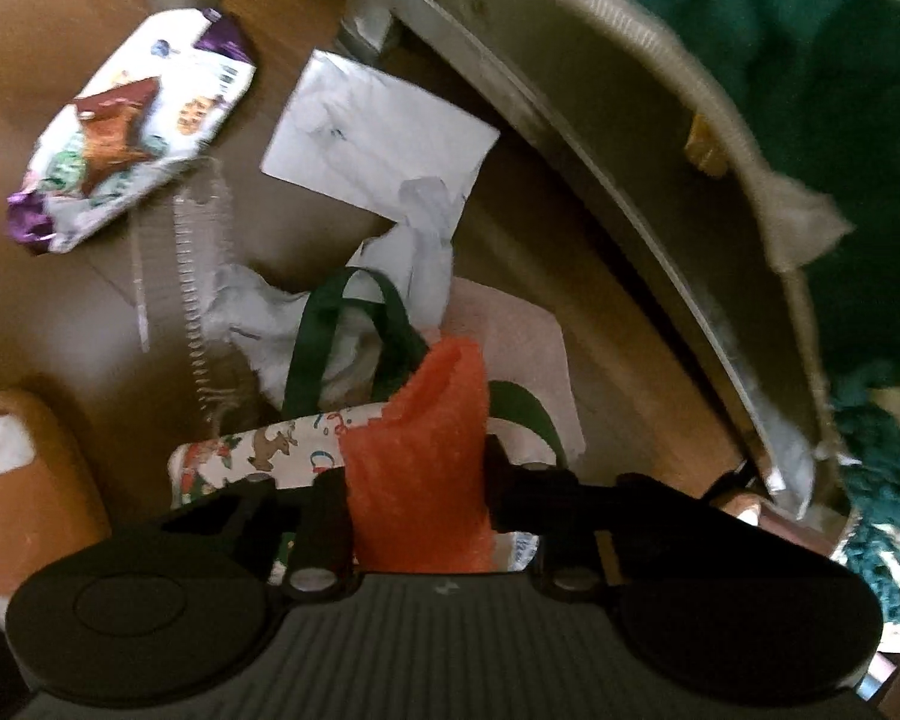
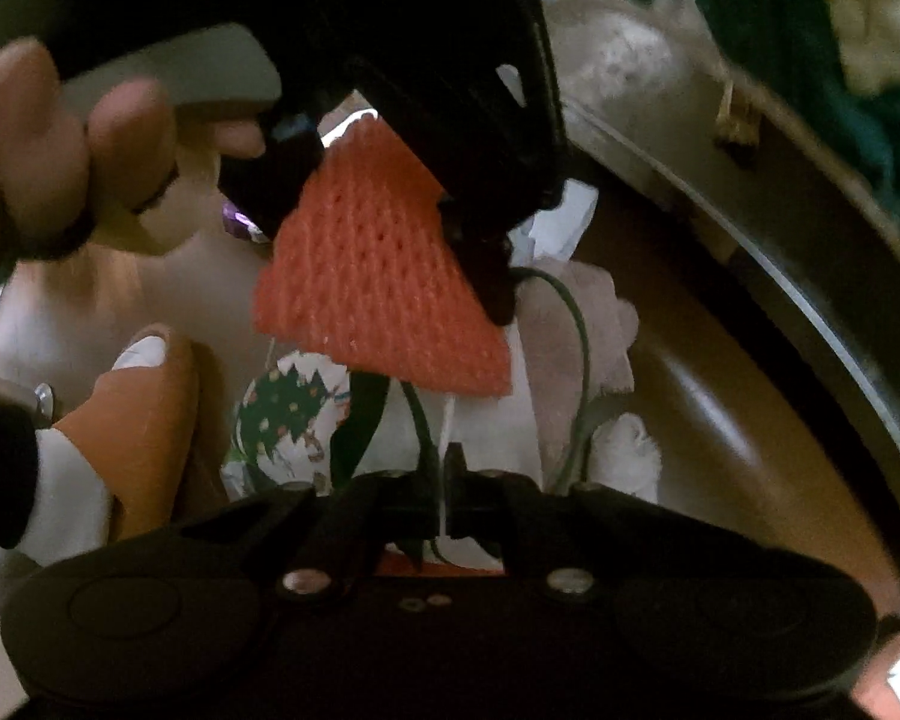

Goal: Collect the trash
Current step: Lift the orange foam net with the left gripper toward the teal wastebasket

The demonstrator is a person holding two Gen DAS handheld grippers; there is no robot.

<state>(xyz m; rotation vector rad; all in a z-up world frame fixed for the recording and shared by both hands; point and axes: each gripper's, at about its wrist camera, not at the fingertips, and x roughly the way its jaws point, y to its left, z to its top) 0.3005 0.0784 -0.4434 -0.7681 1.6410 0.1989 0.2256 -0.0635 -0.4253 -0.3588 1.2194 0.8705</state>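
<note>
Orange foam net [image 1: 426, 456] in left fingers [image 1: 324, 516], above littered brown floor [image 1: 78, 300].

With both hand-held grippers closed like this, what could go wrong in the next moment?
1. The left hand-held gripper pinches the orange foam net only along one edge, so the net may slip out when lifted.
2. The right hand-held gripper holds only the thin green bag handle; the gift bag may tilt and spill its paper.
3. The snack wrapper and white paper sheet lie apart on the floor and may be forgotten.
</note>
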